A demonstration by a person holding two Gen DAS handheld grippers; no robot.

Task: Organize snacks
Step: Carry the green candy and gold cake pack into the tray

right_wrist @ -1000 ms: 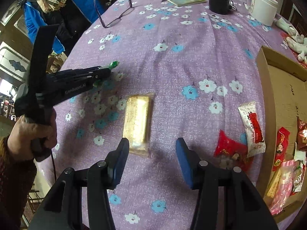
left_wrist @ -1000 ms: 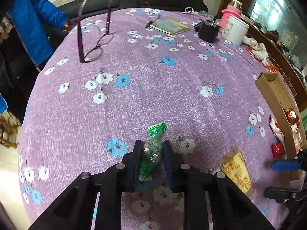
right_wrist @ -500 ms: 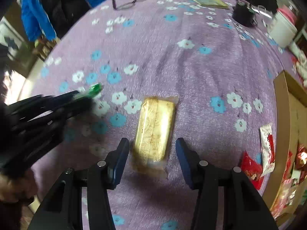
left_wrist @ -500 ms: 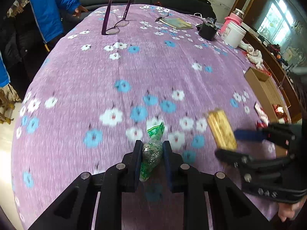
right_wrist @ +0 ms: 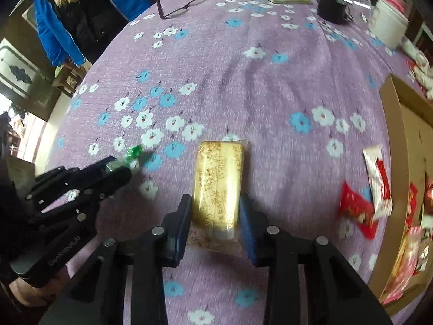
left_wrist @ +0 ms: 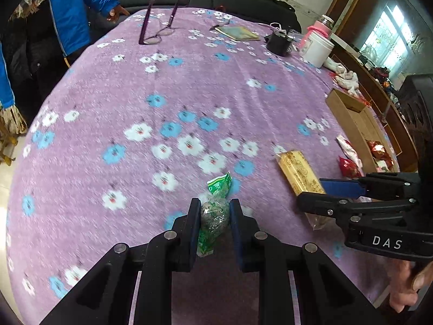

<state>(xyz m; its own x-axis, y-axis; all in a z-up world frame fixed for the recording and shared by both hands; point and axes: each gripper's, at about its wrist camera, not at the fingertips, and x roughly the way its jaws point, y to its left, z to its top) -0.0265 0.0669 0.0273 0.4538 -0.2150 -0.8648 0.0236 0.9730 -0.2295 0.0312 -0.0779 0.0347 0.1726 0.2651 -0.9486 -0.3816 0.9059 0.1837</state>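
My left gripper [left_wrist: 213,211] is shut on a green-wrapped snack [left_wrist: 215,214] and holds it above the purple flowered tablecloth [left_wrist: 189,94]; the gripper also shows in the right wrist view [right_wrist: 119,168]. My right gripper [right_wrist: 216,211] has its jaws closed in on both sides of a yellow wrapped cake bar [right_wrist: 219,184] that lies on the cloth; the bar also shows in the left wrist view [left_wrist: 299,172], with the right gripper [left_wrist: 316,189] at its near end.
A cardboard box [right_wrist: 406,162] with several snacks in it stands at the right, also in the left wrist view [left_wrist: 351,124]. Red packets [right_wrist: 357,208] and a white-red packet [right_wrist: 379,178] lie beside it. Glasses [left_wrist: 159,27], a notebook [left_wrist: 238,32], a black cup [left_wrist: 278,44] and a white tub [left_wrist: 316,48] sit far back. A person in blue [left_wrist: 73,8] stands at the left.
My right gripper moved forward over the yellow bar and its jaws narrowed onto the bar's sides. My left gripper, still holding the green snack, drew back and rose.
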